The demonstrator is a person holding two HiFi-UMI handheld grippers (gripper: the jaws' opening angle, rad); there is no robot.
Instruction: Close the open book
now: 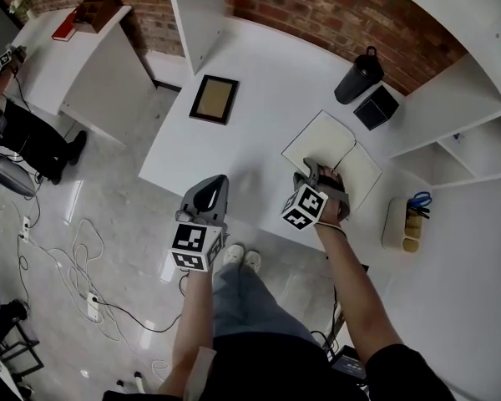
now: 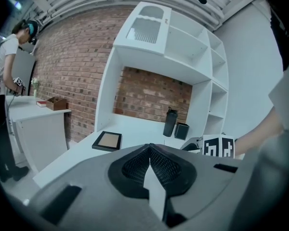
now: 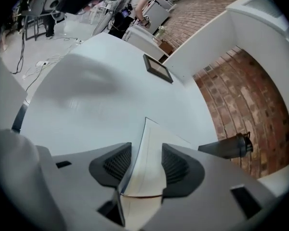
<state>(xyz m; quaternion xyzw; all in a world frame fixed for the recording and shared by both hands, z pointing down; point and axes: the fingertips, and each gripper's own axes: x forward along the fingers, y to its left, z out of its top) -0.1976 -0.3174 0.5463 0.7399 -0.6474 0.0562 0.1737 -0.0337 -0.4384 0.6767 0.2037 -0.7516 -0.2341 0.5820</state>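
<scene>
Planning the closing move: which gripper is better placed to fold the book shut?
Right. The right gripper has the open book's edge between its spread fingers; the left gripper hangs shut, clear of the book.

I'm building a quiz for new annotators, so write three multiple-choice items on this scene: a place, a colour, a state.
1. In the head view, the picture frame lies: A) on the table, left of the open book; B) on top of the book; C) on the floor.
2. The bottle is: A) red; B) black; C) white.
3. The jaws of the right gripper are: A) shut, empty; B) clamped on the bottle; C) apart, with the book's edge between them.
Key: 1 A, it rests on the white top beside the book; 2 B, its body and lid are black; 3 C, the right gripper view shows a gap with pages in it.
</scene>
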